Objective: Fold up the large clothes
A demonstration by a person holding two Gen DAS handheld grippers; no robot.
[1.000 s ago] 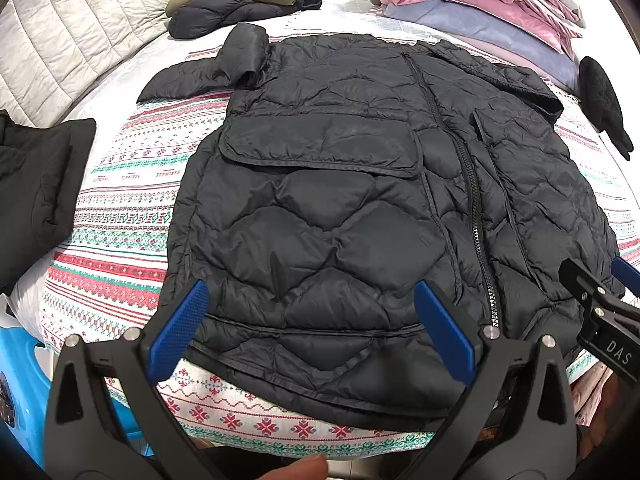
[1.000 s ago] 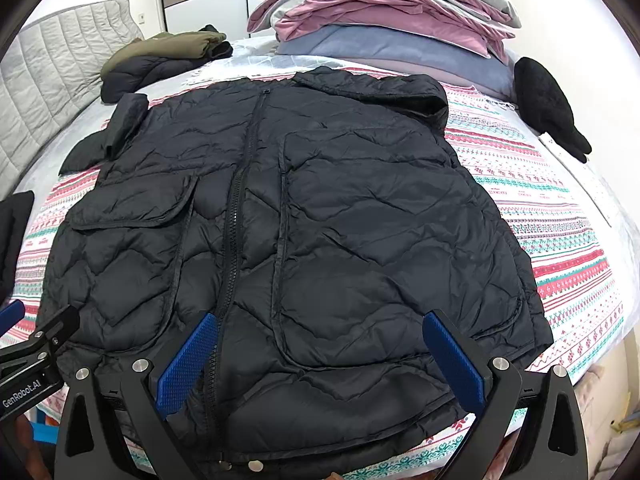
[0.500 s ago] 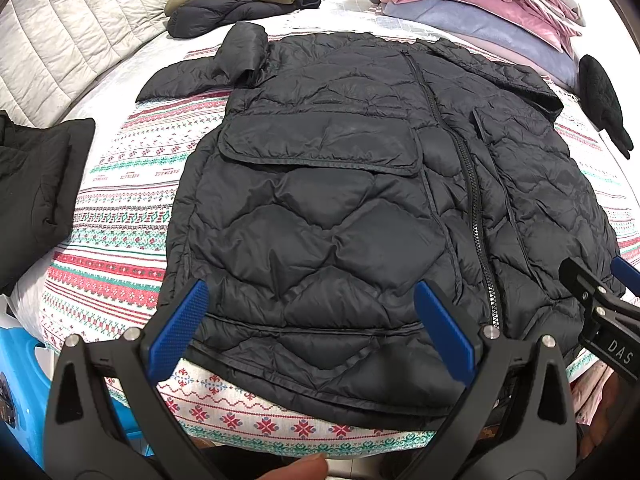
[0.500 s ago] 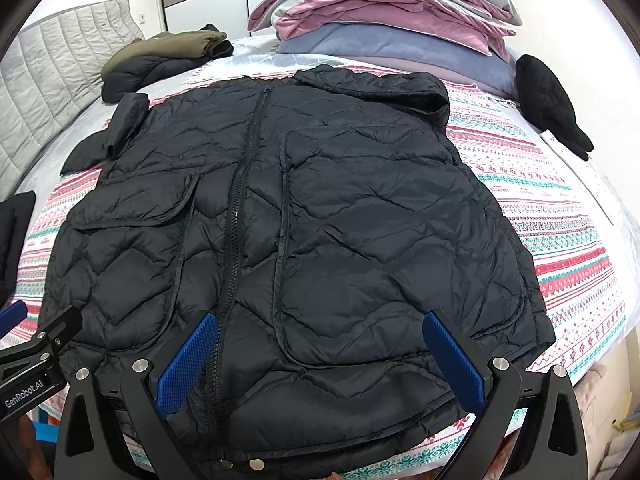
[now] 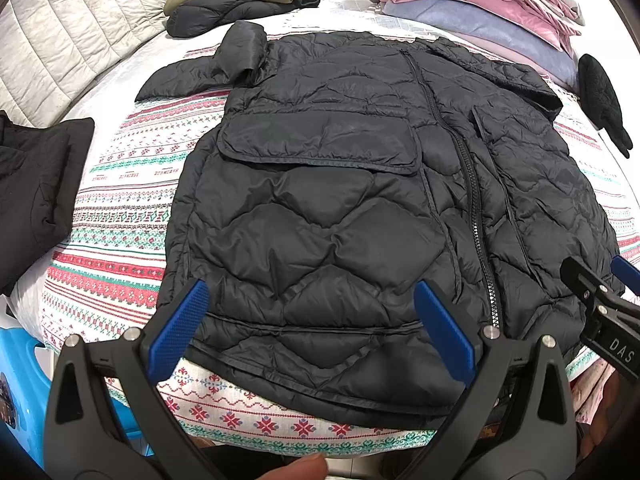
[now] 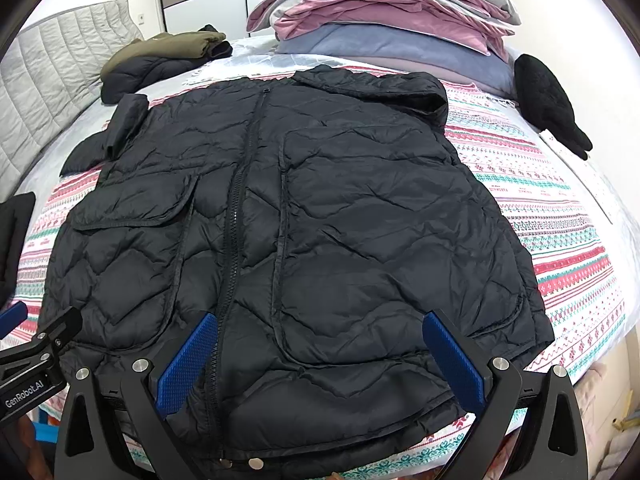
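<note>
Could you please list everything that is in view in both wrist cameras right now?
quilted jacket: one, black, zipped, flat on the bed, hem towards the cameras
patterned blanket: one, white with red and green bands, under the jacket
folded clothes: one small pile, olive on black, far left
stacked bedding: one pile, grey, pink and blue, far end
dark fuzzy item: one, black, right of the bedding
dark garment: one, black, left edge of the bed
quilted cover: one, pale grey, far left
left gripper: one, black with blue pads, open above the hem
right gripper: one, same colours, open above the hem
</note>
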